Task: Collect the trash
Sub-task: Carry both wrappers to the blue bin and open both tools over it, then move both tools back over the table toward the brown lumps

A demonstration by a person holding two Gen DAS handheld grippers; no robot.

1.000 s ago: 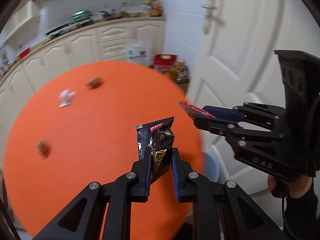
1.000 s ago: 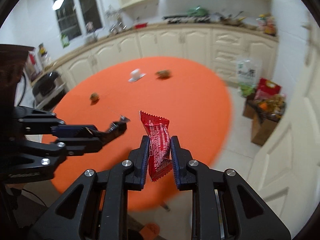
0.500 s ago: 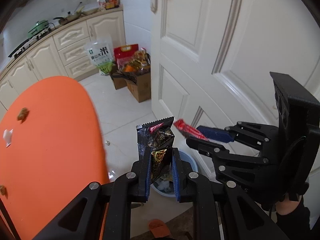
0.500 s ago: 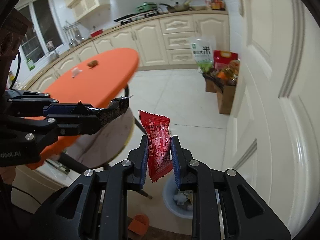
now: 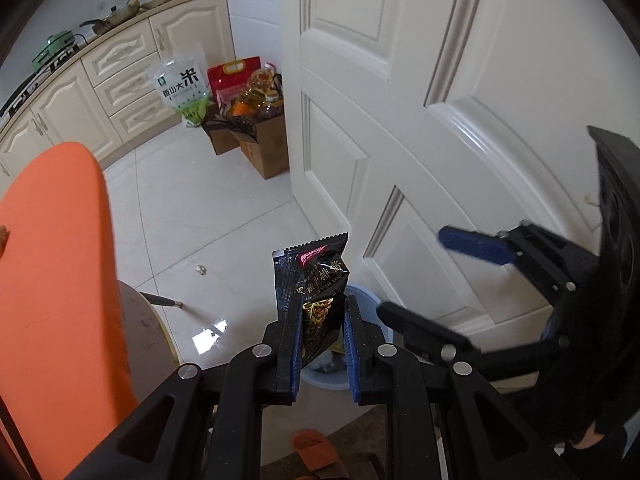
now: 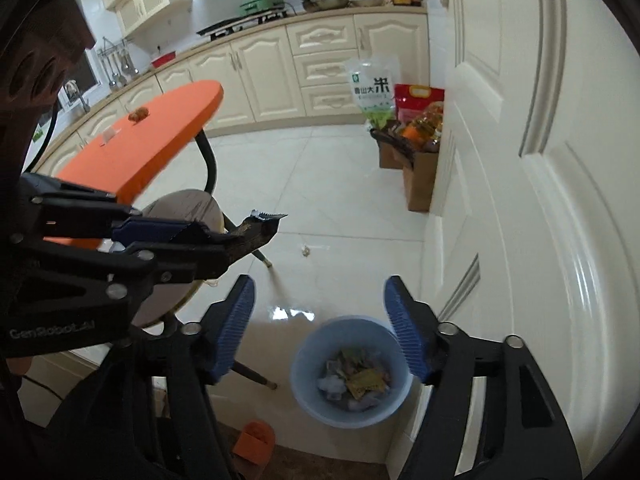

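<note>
One black sachet [image 5: 316, 292] clamped in left hand-held gripper [image 5: 320, 344], above blue bin [image 6: 350, 372].

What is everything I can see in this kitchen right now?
bin: one, pale blue, on the floor by the door, with wrappers inside
sauce packet: one, black, pinched in the left gripper
table: one, orange, holding two small scraps
stool: one, grey-brown, beside the table
rice bag: one, white and green, against the cabinets
cardboard boxes: two, brown, by the door
slipper: one, orange, on the floor
left gripper: shut on the packet
right gripper: jaws just opened, nothing between them, above the bin
</note>
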